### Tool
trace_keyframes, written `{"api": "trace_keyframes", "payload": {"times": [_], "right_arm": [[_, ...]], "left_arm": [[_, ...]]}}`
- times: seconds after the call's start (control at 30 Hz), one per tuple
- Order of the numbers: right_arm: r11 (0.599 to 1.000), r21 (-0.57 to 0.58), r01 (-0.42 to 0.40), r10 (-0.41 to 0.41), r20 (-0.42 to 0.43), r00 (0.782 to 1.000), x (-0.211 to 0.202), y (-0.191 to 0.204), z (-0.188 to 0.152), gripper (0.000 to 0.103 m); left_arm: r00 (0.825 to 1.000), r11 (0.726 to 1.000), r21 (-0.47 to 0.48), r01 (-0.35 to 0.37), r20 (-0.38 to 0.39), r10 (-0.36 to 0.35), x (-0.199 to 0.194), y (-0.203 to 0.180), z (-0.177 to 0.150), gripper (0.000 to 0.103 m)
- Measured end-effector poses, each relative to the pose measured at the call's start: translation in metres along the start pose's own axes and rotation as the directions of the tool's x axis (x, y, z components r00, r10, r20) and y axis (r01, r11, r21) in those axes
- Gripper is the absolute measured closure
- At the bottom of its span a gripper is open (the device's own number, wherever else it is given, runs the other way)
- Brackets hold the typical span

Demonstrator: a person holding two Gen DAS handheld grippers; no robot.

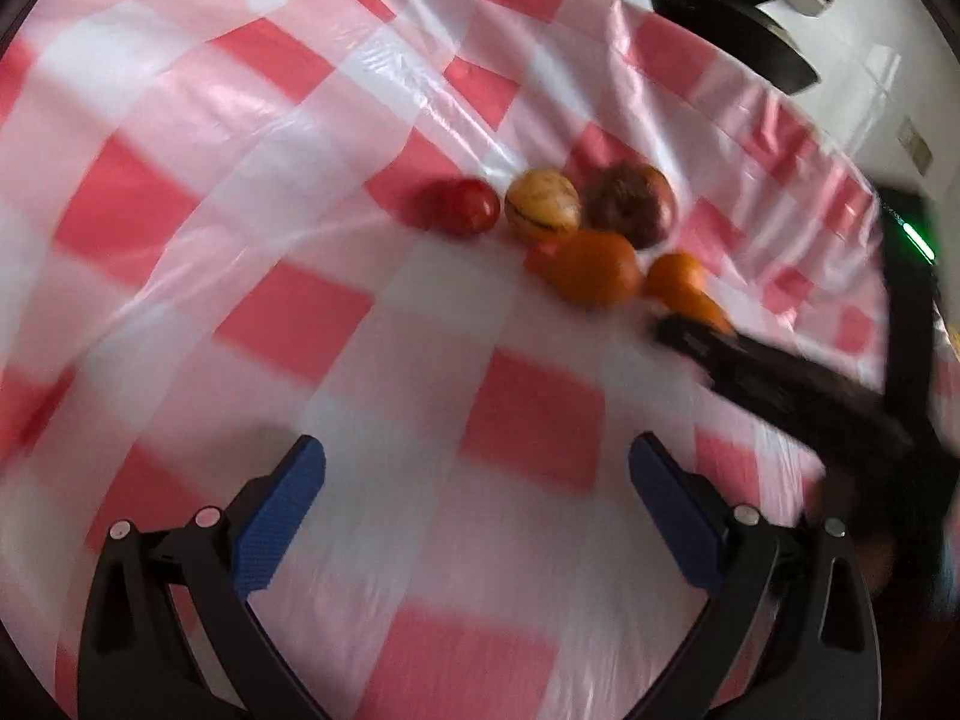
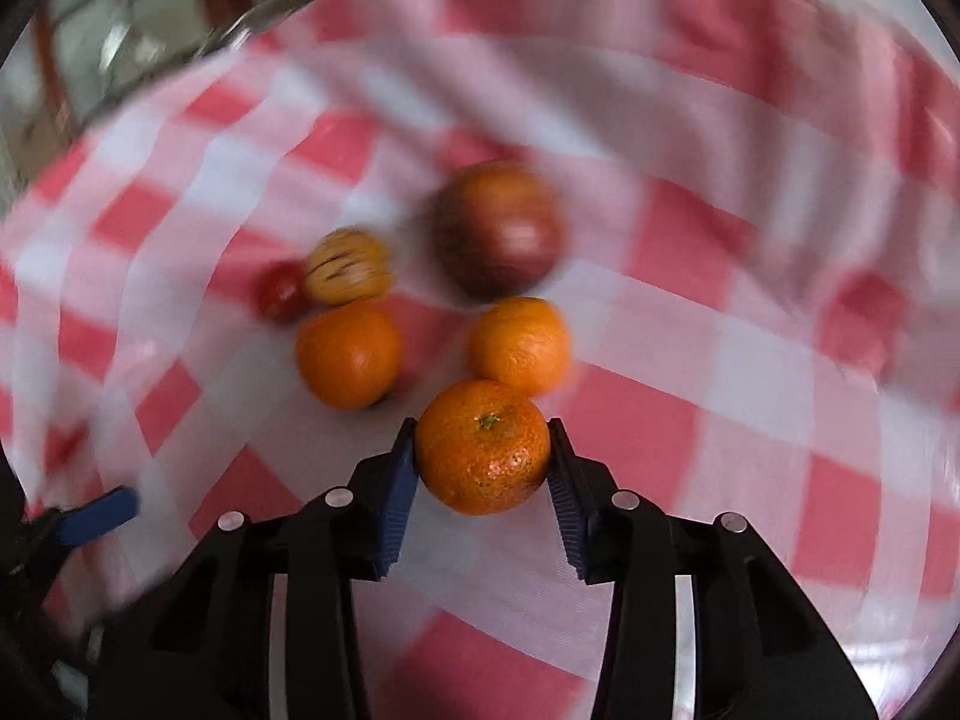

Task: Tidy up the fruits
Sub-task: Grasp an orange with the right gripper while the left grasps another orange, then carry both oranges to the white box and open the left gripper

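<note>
My right gripper (image 2: 483,456) is shut on an orange mandarin (image 2: 483,447), held between its blue pads just in front of a cluster of fruit. The cluster holds two more mandarins (image 2: 348,354) (image 2: 519,345), a dark red apple (image 2: 498,228), a striped yellow fruit (image 2: 348,267) and a small red tomato (image 2: 281,293). In the left wrist view the same cluster shows mid-table: tomato (image 1: 459,206), yellow fruit (image 1: 542,204), apple (image 1: 630,201), mandarin (image 1: 594,267). My left gripper (image 1: 477,480) is open and empty, short of the fruit. The right gripper (image 1: 696,336) reaches in from the right.
A red-and-white checked plastic cloth (image 1: 288,312) covers the table, wrinkled toward its far edge. A dark object (image 1: 732,30) stands beyond the table's far right edge. Both views are motion-blurred.
</note>
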State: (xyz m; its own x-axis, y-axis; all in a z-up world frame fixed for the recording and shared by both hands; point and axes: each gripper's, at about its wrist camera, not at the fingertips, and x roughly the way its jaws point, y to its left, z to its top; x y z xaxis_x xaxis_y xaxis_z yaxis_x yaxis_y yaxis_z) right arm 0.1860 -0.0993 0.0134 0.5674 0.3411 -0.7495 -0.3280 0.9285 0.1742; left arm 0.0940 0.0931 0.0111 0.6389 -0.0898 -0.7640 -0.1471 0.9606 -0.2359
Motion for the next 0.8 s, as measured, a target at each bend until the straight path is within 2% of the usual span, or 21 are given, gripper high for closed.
{"api": "trace_keyframes", "payload": {"times": [0.1,0.2,0.3,0.4,0.43,0.47,0.5,0.57,0.8], "right_arm": [[0.988,0.153,-0.022,0.015,0.044,0.999,-0.012,-0.034,-0.005,0.062],[0.966,0.254,-0.036,0.016,0.079,0.997,-0.018,-0.058,-0.010,0.062],[0.921,0.381,-0.075,0.028,0.127,0.991,-0.022,-0.083,-0.015,0.062],[0.901,0.423,-0.093,0.033,0.149,0.988,-0.025,-0.095,-0.018,0.062],[0.907,0.409,-0.097,0.035,0.156,0.987,-0.025,-0.093,-0.017,0.062],[0.910,0.402,-0.100,0.040,0.155,0.987,-0.025,-0.092,-0.015,0.062],[0.911,0.400,-0.104,0.048,0.147,0.988,-0.023,-0.092,-0.015,0.062],[0.907,0.409,-0.102,0.047,0.141,0.989,-0.020,-0.091,-0.014,0.062],[0.907,0.408,-0.101,0.049,0.136,0.990,-0.019,-0.090,-0.013,0.062]], "left_arm": [[1.000,1.000,0.010,-0.004,-0.003,0.004,0.024,-0.015,0.024,0.002],[1.000,1.000,0.023,0.011,-0.012,-0.011,0.046,-0.038,0.043,0.002],[0.999,0.998,0.051,0.035,-0.021,-0.034,0.060,-0.057,0.052,0.002],[0.999,0.995,0.089,-0.049,-0.011,0.050,0.072,-0.072,0.060,0.002],[0.999,0.996,0.079,-0.047,-0.010,0.048,0.073,-0.071,0.063,0.016],[0.998,0.994,0.082,-0.067,0.003,0.067,0.073,-0.071,0.063,0.042],[0.997,0.993,0.086,-0.080,0.009,0.080,0.071,-0.070,0.063,0.054],[0.999,0.996,0.082,-0.046,0.009,0.045,0.064,-0.065,0.056,0.058],[0.995,0.994,0.064,-0.089,0.051,0.085,0.021,-0.047,0.019,0.058]]}}
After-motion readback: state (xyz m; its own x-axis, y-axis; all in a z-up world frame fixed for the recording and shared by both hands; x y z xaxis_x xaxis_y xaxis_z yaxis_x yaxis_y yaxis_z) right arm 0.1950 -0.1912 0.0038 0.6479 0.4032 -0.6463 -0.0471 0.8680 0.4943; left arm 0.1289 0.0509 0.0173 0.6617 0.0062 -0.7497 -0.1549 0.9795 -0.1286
